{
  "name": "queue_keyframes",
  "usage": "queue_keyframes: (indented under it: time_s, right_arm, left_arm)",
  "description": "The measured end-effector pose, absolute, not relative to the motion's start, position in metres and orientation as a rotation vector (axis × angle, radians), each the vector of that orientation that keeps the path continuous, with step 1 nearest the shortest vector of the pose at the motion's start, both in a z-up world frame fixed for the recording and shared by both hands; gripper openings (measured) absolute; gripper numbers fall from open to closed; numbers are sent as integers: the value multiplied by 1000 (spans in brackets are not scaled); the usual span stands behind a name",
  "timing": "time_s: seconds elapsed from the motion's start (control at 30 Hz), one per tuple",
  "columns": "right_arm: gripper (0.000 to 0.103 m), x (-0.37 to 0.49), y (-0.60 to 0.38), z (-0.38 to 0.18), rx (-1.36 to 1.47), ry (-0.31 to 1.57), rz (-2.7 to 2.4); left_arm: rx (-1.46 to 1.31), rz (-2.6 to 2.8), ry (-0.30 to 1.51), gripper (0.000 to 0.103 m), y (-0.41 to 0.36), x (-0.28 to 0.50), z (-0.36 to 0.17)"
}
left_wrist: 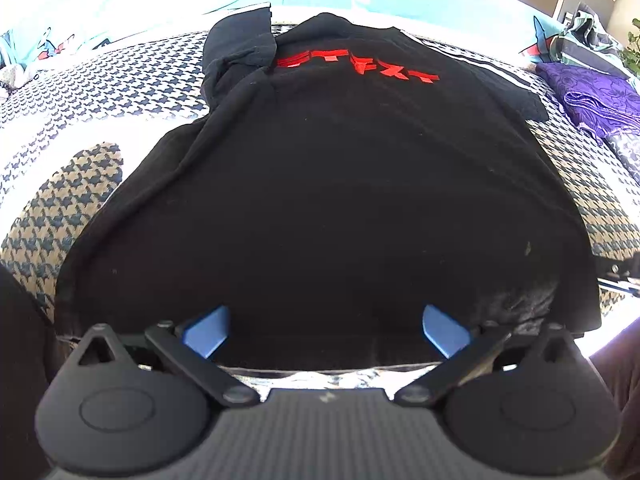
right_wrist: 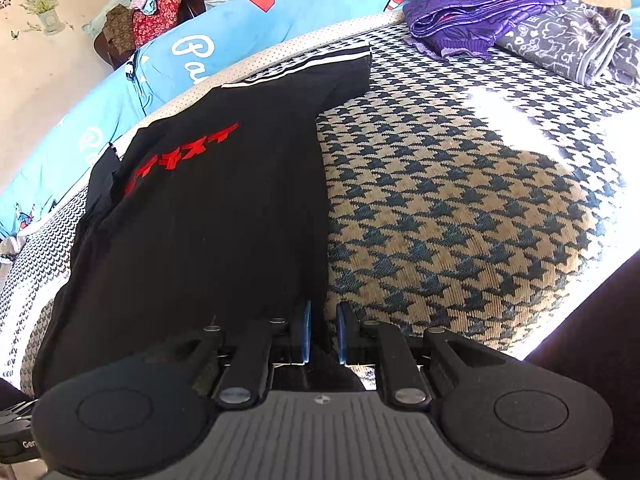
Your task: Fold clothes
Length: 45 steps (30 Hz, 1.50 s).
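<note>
A black T-shirt (left_wrist: 320, 180) with red lettering lies flat on a houndstooth blanket (left_wrist: 100, 80). Its far-left sleeve (left_wrist: 240, 48) is folded inward, while the other, white-striped sleeve (right_wrist: 320, 64) lies spread out. My left gripper (left_wrist: 326, 316) hovers open and wide over the shirt's near hem, with nothing between its blue pads (left_wrist: 208, 336). In the right wrist view the same T-shirt (right_wrist: 200, 220) fills the left half. My right gripper (right_wrist: 324, 308) sits at its right edge near the hem. Its jaws stand a narrow gap apart, with the shirt's edge running between them.
Folded purple clothing (right_wrist: 480, 4) and a grey patterned garment (right_wrist: 572, 44) lie at the far right of the blanket (right_wrist: 440, 200). A blue duvet (right_wrist: 224, 40) lies behind the shirt. Beyond the bed, a chair (right_wrist: 160, 12) is piled with clothes.
</note>
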State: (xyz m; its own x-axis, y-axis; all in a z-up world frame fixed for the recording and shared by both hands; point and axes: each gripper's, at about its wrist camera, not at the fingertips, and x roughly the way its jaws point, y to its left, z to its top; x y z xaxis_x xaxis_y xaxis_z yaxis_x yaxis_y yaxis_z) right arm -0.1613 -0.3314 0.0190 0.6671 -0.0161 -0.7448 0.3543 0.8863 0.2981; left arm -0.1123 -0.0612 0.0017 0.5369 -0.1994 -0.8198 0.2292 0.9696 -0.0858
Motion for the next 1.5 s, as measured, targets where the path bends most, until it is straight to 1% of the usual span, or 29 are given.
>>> queue_keyframes:
  time_s: [0.2, 0.43, 0.53, 0.7, 0.97, 1.2, 1.27, 1.5]
  right_arm:
    - [14, -180, -314, 30, 377, 792, -158]
    - [16, -176, -301, 17, 402, 926, -18]
    - [21, -172, -296, 11, 378, 943, -12]
    - [26, -166, -280, 6, 317, 961, 56]
    - [27, -158, -262, -2, 315, 993, 199]
    - [27, -151, -252, -11, 275, 1042, 187]
    - [27, -149, -249, -12, 257, 1039, 190]
    - [27, -156, -245, 2, 213, 940, 205]
  left_arm:
    - [5, -207, 963, 103, -51, -106, 3]
    - [-43, -153, 956, 103, -33, -97, 4]
    - [-67, -134, 949, 103, -24, -93, 8]
    - [-92, -115, 941, 103, -13, -85, 14]
    - [-126, -127, 949, 103, -6, -81, 13]
    - [-150, -129, 956, 103, -2, -81, 10]
    - [-153, -130, 957, 103, -1, -82, 10]
    - [-160, -134, 958, 103, 0, -83, 9]
